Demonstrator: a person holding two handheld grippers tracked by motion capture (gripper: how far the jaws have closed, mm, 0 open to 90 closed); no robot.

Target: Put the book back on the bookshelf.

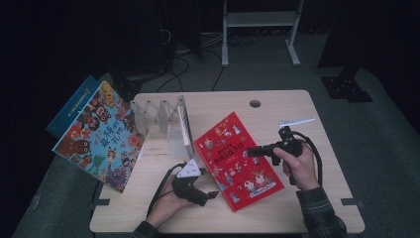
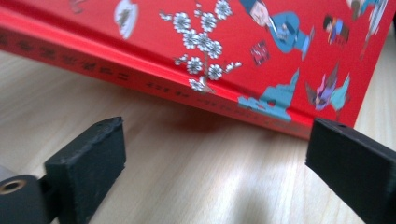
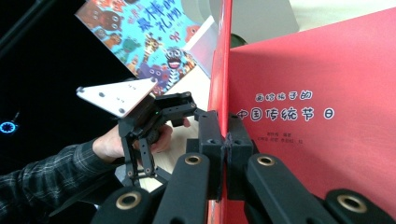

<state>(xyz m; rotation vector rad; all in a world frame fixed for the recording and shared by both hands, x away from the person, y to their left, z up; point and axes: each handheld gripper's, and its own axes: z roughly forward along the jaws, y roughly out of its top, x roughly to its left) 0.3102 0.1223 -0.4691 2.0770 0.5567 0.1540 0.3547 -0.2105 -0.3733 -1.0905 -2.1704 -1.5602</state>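
While the glossy red hardcover picture book (image 1: 238, 161) lies near the middle of the pale wood-grain table (image 1: 277, 210), its front cover is lifted: in the right gripper view the thin red board stands edge-on between the two matte black jaws. The right gripper (image 1: 251, 151) is clenched on that cover, its pads pressing both faces beside the white title lettering. The left gripper (image 1: 210, 196) rests on the table at the book's near-left side with its jaws spread wide; the rough black foam-like pads (image 2: 88, 170) hold nothing, and the book's spine with its gold lettering lies just beyond them. A grey three-cornered plate (image 1: 190, 170) tops the left gripper. To the far left, a clear folded plastic book stand (image 1: 161, 116) sits on the table, and a colourful cartoon-animal picture book (image 1: 101, 136) overhangs the left edge.
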